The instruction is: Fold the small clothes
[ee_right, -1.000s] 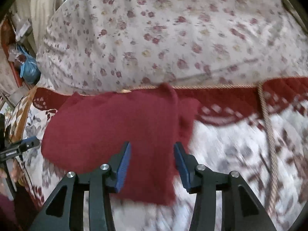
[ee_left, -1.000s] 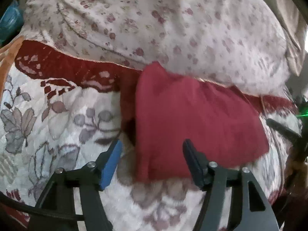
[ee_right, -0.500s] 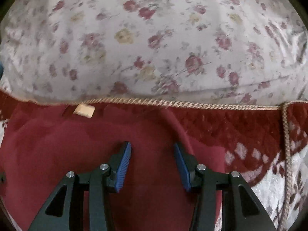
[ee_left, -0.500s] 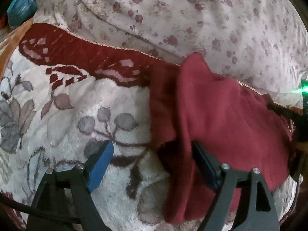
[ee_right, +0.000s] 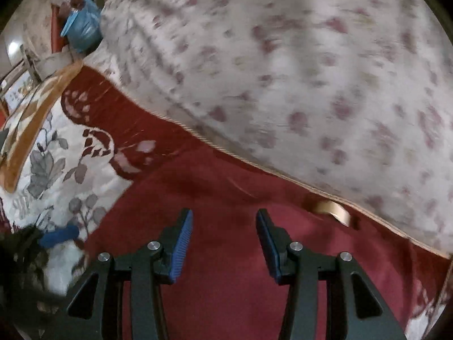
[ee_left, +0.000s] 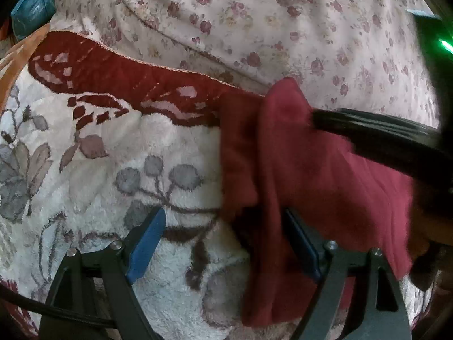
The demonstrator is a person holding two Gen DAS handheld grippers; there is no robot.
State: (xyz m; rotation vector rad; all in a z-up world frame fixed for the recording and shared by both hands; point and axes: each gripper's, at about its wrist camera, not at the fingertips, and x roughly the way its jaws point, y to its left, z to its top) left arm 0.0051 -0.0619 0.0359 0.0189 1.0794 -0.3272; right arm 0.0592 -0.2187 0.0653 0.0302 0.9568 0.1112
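Maroon fabric, the small garment (ee_left: 325, 175), lies folded on your plush floral blanket (ee_left: 93, 187) below the flowered quilt (ee_left: 283, 22). Your left gripper (ee_left: 226, 243) is spread wide, its right finger against the garment's left fold. From the right wrist, your right gripper (ee_right: 224, 243) hangs parted over the garment (ee_right: 226, 297), gripping nothing; a tan label (ee_right: 335, 211) shows.
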